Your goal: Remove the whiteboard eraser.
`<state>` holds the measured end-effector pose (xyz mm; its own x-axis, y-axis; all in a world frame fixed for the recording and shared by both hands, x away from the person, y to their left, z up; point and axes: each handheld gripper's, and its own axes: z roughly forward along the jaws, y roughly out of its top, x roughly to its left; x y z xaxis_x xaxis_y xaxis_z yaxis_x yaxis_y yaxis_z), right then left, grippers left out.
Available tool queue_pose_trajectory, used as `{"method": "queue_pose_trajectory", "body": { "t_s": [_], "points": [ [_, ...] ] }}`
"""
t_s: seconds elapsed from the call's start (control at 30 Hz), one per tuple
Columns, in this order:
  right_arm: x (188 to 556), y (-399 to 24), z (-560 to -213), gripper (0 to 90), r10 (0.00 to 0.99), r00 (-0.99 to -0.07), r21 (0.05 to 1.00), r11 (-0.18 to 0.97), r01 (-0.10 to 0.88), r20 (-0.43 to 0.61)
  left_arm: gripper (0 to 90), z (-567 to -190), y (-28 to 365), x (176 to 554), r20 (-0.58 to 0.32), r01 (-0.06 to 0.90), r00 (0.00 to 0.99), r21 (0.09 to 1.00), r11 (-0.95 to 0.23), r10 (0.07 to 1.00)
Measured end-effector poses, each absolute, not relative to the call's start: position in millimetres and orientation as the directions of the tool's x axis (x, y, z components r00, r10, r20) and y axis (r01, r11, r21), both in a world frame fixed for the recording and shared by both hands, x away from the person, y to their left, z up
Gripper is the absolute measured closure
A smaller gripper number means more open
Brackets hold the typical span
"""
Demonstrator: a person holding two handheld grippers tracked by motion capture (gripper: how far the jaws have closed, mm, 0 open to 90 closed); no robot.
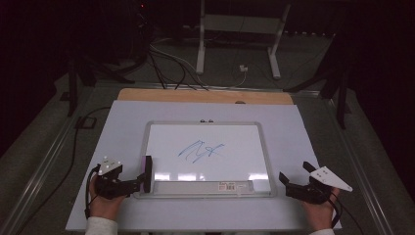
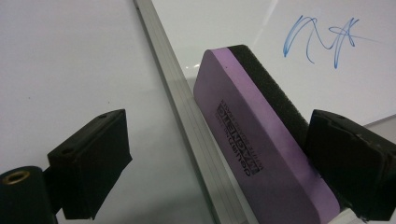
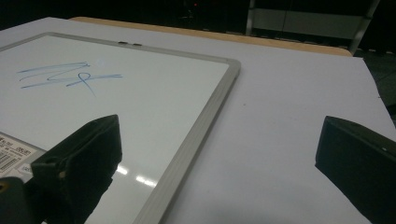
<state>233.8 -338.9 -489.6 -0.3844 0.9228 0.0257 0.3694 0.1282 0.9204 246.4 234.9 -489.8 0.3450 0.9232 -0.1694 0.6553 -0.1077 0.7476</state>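
Left gripper (image 1: 139, 182) sits at seven o'clock, jaws spread wide, the purple eraser (image 2: 261, 135) resting against one jaw only, over the whiteboard (image 1: 208, 156) frame's near-left corner. Right gripper (image 1: 293, 180) at five o'clock gapes empty beside the frame. Blue scribble (image 1: 200, 151) mid-board. Beyond, cables (image 1: 166, 63) and table legs (image 1: 274, 44) at twelve.

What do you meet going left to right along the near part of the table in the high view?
Left gripper → purple eraser → barcode sticker on the whiteboard → right gripper.
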Motion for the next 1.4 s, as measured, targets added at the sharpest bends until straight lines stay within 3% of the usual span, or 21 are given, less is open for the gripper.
{"method": "queue_pose_trajectory", "body": {
  "t_s": [0.5,0.7,0.9,1.0,1.4],
  "points": [
    [233,-339,-489,1.1,0.924,-0.383,0.922,0.131,0.364,0.02,12.9,-493,216,254,-0.239,0.686,0.404,0.718,-0.12,0.883],
    [233,-339,-489,1.1,0.924,-0.382,0.922,0.129,0.364,0.022,21.4,-497,216,255,-0.318,0.712,0.414,0.697,-0.086,0.853],
    [233,-339,-488,1.1,0.923,-0.385,0.924,0.132,0.36,0.018,31.0,-501,211,256,-0.298,0.722,0.423,0.682,-0.119,0.856],
    [233,-339,-488,1.2,0.924,-0.383,0.924,0.129,0.359,0.019,40.8,-503,211,256,-0.286,0.727,0.419,0.674,-0.13,0.862],
    [233,-339,-488,1.2,0.925,-0.381,0.925,0.128,0.357,0.019,41.6,-492,214,255,-0.267,0.684,0.43,0.72,-0.118,0.862]
  ]
}}
